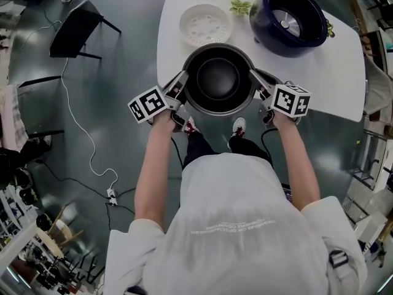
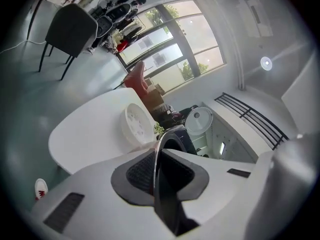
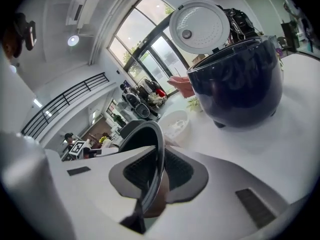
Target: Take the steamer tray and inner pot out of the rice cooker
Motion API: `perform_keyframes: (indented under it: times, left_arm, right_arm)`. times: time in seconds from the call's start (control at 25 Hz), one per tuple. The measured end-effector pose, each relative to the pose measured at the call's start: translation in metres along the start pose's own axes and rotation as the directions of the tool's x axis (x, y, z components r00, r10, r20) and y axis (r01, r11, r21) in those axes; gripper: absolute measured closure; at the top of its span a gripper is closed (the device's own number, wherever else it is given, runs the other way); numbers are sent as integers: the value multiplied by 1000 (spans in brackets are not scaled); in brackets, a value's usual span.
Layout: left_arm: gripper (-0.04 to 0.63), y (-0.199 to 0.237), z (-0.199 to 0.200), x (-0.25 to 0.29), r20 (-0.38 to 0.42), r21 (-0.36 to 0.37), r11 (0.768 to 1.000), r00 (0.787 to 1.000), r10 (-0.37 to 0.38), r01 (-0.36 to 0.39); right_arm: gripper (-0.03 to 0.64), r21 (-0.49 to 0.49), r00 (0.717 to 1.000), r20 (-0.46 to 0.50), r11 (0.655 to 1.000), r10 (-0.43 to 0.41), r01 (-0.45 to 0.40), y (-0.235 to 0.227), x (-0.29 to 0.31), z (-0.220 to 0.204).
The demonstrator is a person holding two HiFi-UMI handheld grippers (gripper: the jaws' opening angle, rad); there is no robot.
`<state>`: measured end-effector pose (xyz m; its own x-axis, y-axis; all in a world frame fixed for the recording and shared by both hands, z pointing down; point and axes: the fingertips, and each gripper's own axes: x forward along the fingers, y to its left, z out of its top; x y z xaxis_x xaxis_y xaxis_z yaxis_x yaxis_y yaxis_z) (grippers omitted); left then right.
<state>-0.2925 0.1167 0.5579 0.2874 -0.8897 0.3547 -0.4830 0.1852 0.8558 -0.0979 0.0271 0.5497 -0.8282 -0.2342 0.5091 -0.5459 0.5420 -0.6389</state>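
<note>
The dark inner pot (image 1: 218, 78) is held between my two grippers over the near edge of the white table (image 1: 344, 72). My left gripper (image 1: 182, 82) is shut on the pot's left rim (image 2: 156, 184), its ribbed pads (image 2: 141, 171) on either side of the thin wall. On the opposite side my right gripper (image 1: 255, 78) is shut on the right rim (image 3: 159, 159). The white perforated steamer tray (image 1: 205, 24) lies on the table behind the pot, also seen as a tilted white disc (image 2: 136, 125). The navy rice cooker (image 1: 288, 18) stands at the back right, lid (image 3: 200, 26) up and its cavity showing.
A small green plant (image 1: 241, 6) sits between the tray and the cooker. A black chair (image 1: 77, 29) stands on the grey floor to the left, and a white cable (image 1: 80, 128) runs across the floor to a power strip. The person's shoes (image 1: 238, 126) are just under the table edge.
</note>
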Motion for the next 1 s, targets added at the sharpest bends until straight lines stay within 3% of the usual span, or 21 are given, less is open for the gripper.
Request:
perform_keyframes:
  times: [0.4,1.0]
  left_arm:
    - [554,21,36,21,-101,42,999,995,-25,29]
    - [553,35,89,42,-157,111,994,988,-3,21]
  right_arm:
    - [552,109,992,50,988,-112,106,-13,37,-4]
    - [552,213,979,158,973,-126,90,-12,86,43]
